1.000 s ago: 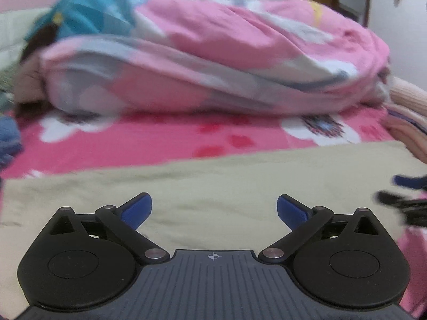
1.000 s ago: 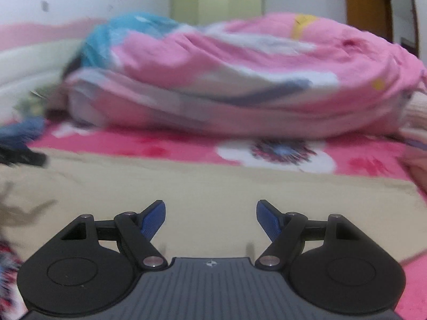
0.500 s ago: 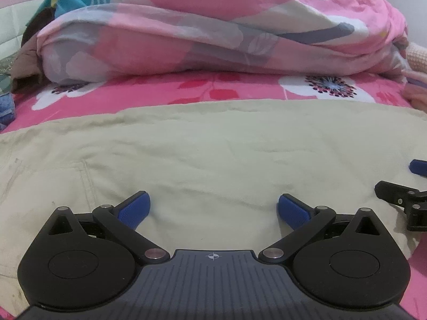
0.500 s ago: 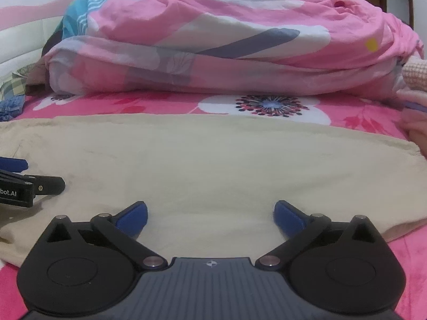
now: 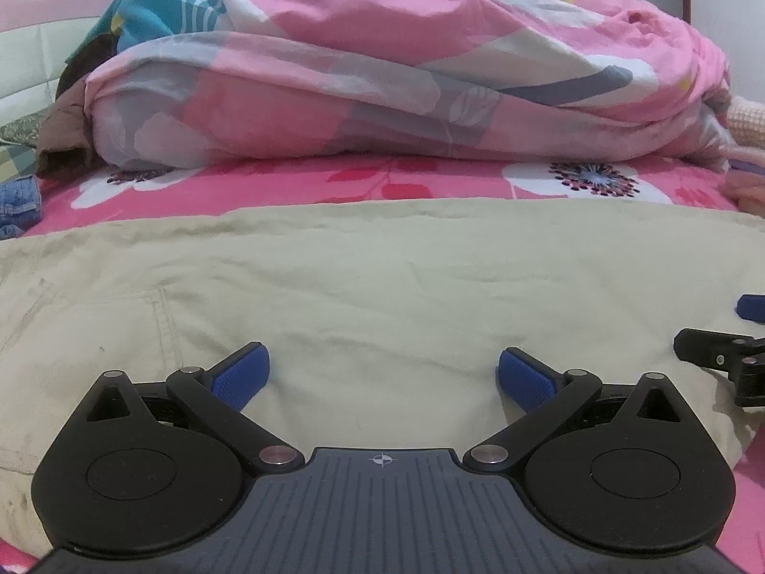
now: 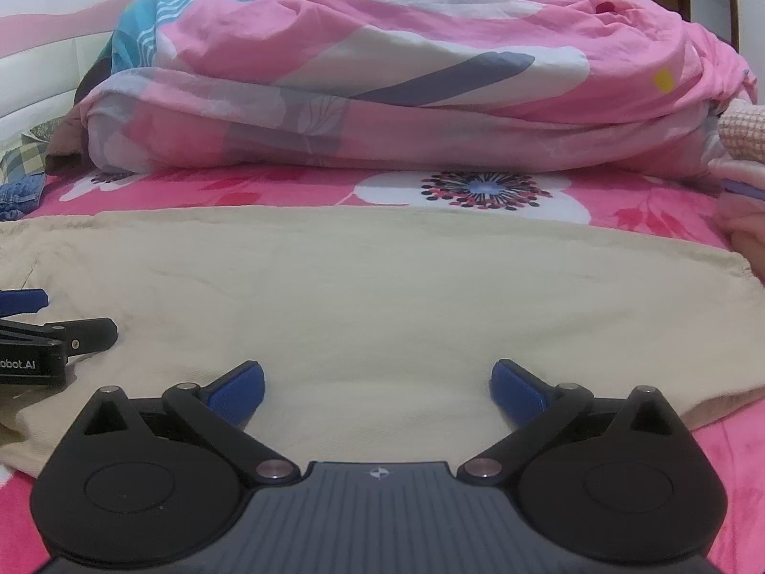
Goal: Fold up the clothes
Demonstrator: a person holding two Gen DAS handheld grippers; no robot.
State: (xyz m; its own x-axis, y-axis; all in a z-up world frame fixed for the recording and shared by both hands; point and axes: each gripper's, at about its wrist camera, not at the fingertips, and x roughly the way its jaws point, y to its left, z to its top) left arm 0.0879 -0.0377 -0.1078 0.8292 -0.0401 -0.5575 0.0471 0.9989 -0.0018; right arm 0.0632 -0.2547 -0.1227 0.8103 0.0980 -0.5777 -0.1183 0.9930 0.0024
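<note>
Left wrist view: your left gripper [image 5: 382, 375] hangs low over the beige garment [image 5: 382, 277], jaws spread wide, nothing held. Right gripper [image 6: 377, 378] sits alongside it, equally wide and empty. Garment lies flat across the pink bedsheet [image 6: 287, 189], near edge by both claws, likely lined up for a two-point pinch.

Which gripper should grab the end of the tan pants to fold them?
Probably the right gripper: the pants' end edge lies right beside it. The left gripper sits open over the pocket part, with cloth running past its left.
</note>
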